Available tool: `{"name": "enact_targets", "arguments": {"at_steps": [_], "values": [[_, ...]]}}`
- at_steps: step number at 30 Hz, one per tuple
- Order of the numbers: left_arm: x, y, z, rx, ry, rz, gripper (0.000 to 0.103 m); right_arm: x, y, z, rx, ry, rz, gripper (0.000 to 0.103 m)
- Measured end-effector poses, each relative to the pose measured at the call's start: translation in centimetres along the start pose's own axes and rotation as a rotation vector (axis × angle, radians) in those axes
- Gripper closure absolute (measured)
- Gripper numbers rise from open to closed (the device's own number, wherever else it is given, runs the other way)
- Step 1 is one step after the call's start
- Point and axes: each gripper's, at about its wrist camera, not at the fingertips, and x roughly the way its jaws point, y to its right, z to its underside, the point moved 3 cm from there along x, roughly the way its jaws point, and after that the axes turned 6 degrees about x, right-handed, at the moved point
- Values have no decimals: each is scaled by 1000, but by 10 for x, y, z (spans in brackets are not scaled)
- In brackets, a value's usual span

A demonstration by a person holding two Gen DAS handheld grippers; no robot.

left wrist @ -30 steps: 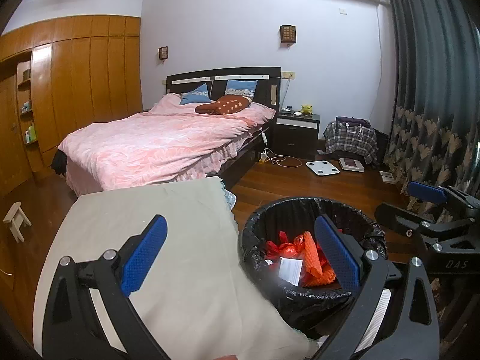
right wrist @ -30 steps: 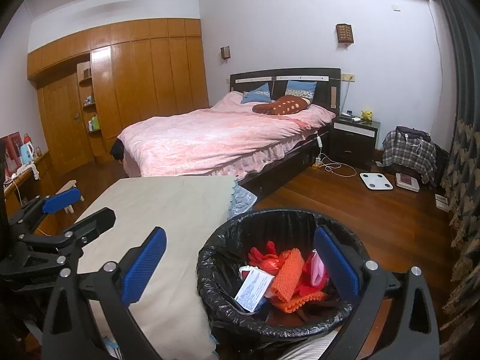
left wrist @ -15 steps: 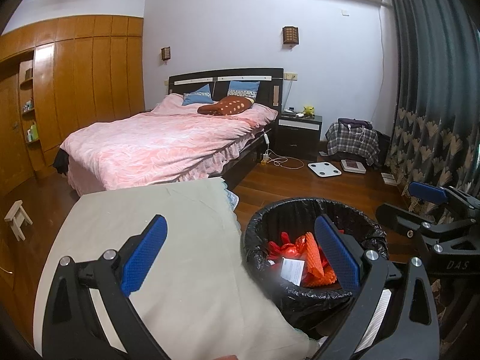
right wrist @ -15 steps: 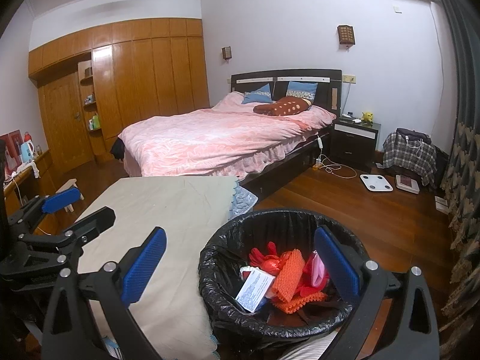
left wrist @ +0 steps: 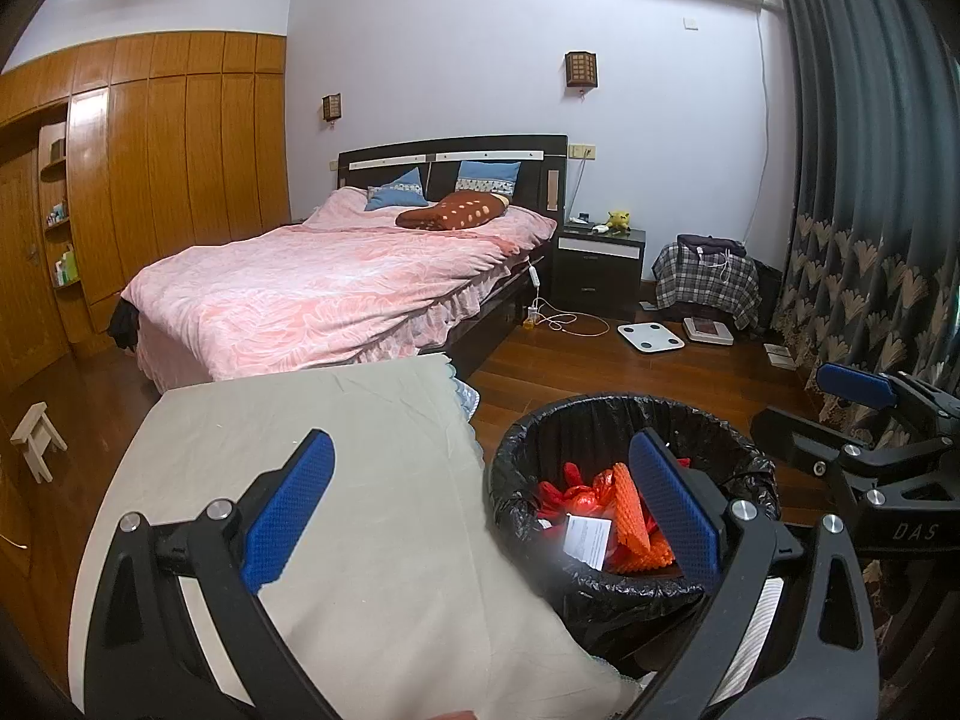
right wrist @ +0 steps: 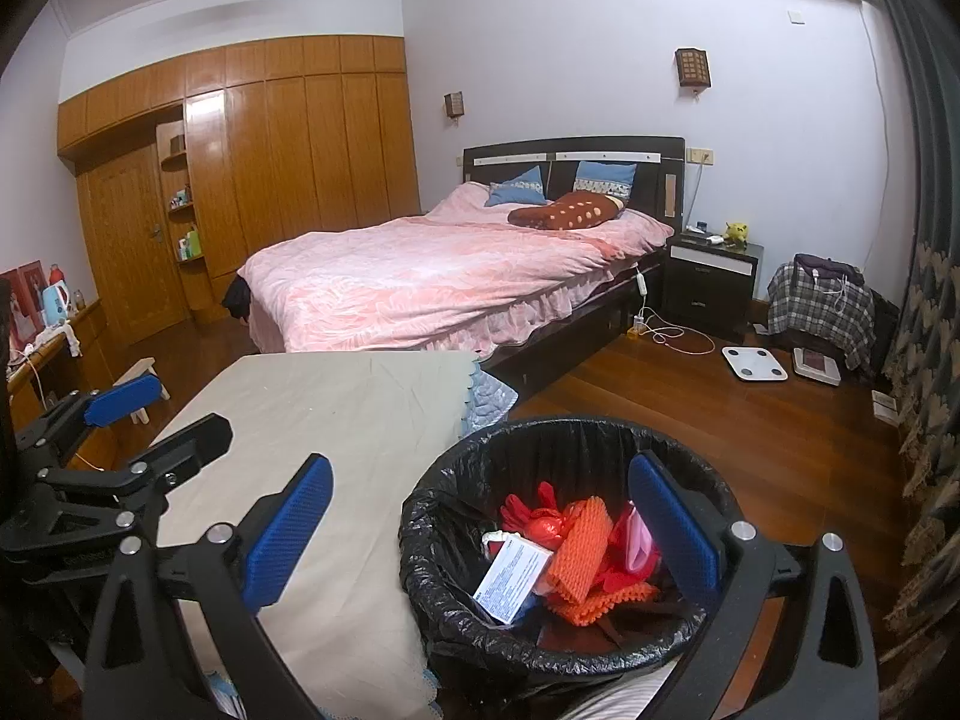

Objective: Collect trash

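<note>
A bin with a black liner (left wrist: pixel 600 414) (right wrist: pixel 480 456) stands right of a table under a beige cloth (left wrist: pixel 312 432) (right wrist: pixel 336 408). Inside lie red plastic (right wrist: pixel 534 516), orange foam netting (left wrist: pixel 630 516) (right wrist: pixel 582 552), a white printed packet (left wrist: pixel 585 546) (right wrist: pixel 510 576) and something pink (right wrist: pixel 636 540). My left gripper (left wrist: pixel 480 498) is open and empty, above the table's right edge and the bin. My right gripper (right wrist: pixel 480 522) is open and empty, above the bin. Each gripper shows in the other's view, the right one (left wrist: pixel 852 414) and the left one (right wrist: pixel 150 414).
A bed with a pink cover (left wrist: pixel 336 288) lies beyond the table. A dark nightstand (left wrist: pixel 600 264), a white scale (left wrist: pixel 651 337) and a plaid-covered seat (left wrist: pixel 705 276) stand on the wood floor. Curtains (left wrist: pixel 870 240) hang at right. A small stool (left wrist: pixel 36 438) is at left.
Both views have drifted very slightly; the bin sits a little farther right in frame. Both grippers stay open and empty.
</note>
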Motion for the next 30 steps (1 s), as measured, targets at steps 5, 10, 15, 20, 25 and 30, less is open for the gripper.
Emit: {"name": "enact_targets", "arguments": {"at_steps": [5, 10, 15, 20, 25, 30], "values": [[0, 1, 0, 0, 0, -1, 7, 0, 0, 0, 0, -1, -1, 6], [0, 0, 0, 1, 0, -1, 7, 0, 0, 0, 0, 0, 0, 6], [0, 0, 0, 1, 0, -1, 7, 1, -1, 1, 1, -2, -2, 6], [0, 1, 0, 1, 0, -1, 7, 3, -2, 2, 1, -4, -4, 6], [0, 1, -1, 1, -1, -1, 7, 3, -2, 2, 2, -5, -3, 6], [-1, 0, 0, 2, -1, -1, 7, 3, -2, 2, 2, -5, -3, 6]]}}
